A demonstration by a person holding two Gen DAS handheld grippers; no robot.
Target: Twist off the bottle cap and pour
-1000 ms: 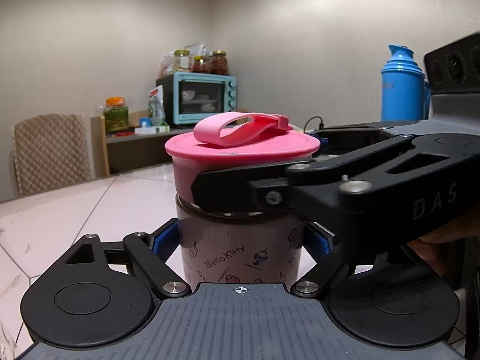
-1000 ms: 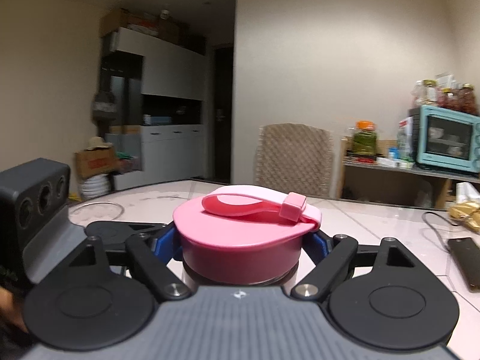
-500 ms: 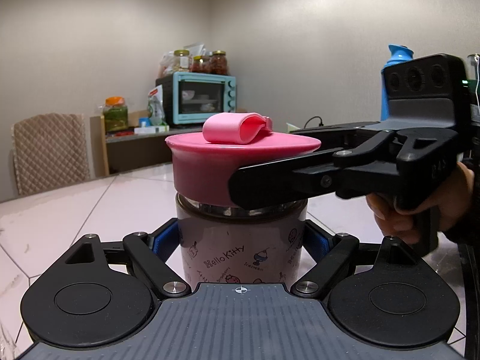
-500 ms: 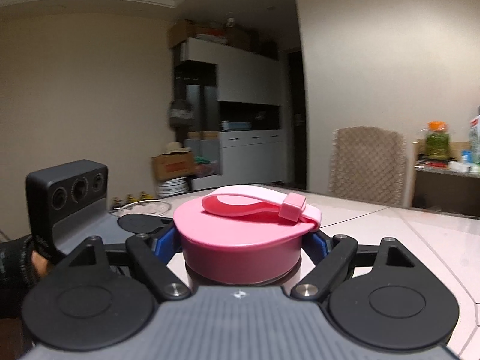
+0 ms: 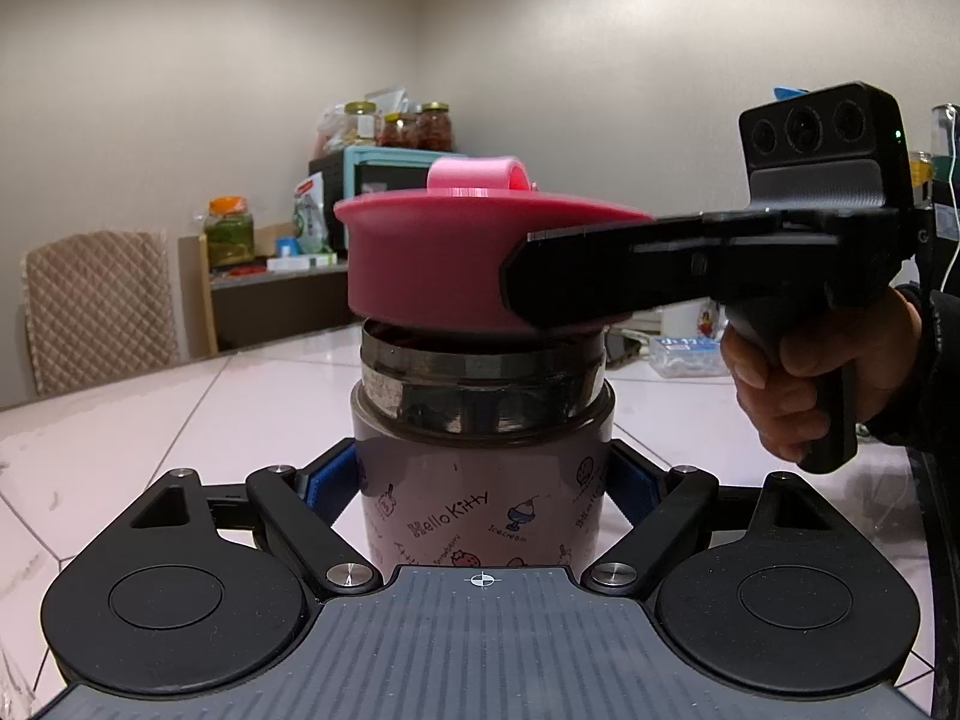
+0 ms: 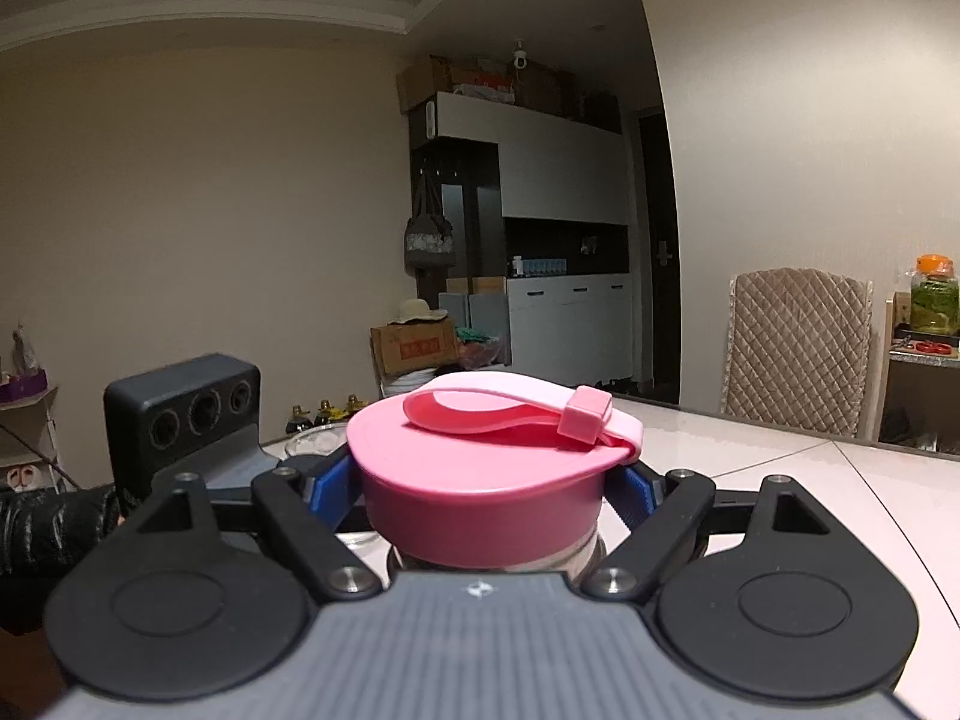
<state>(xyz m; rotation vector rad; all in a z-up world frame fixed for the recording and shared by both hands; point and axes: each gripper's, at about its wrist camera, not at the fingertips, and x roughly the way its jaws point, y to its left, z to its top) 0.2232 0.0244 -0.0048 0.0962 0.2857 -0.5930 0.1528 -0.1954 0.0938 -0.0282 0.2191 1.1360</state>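
Note:
A pale pink Hello Kitty bottle (image 5: 480, 504) stands upright on the white tiled table (image 5: 180, 420). My left gripper (image 5: 480, 486) is shut on the bottle's body, blue pads on both sides. My right gripper (image 6: 486, 486) is shut on the pink cap (image 6: 486, 498), which has a loop strap on top. In the left wrist view the cap (image 5: 432, 264) sits raised and slightly tilted above the bottle's metal threaded neck (image 5: 480, 384), with the right gripper's fingers (image 5: 600, 276) coming in from the right.
A quilted chair (image 5: 96, 306) stands at the table's far left edge. A shelf with a teal oven (image 5: 384, 168) and jars is behind. Small items (image 5: 684, 348) lie on the table at the right. A glass bowl (image 6: 312, 438) sits beyond the cap.
My right gripper has turned the cap round; the strap has swung from sideways to end-on. The cap has risen, and the metal threaded neck now shows beneath it. The left gripper holds still.

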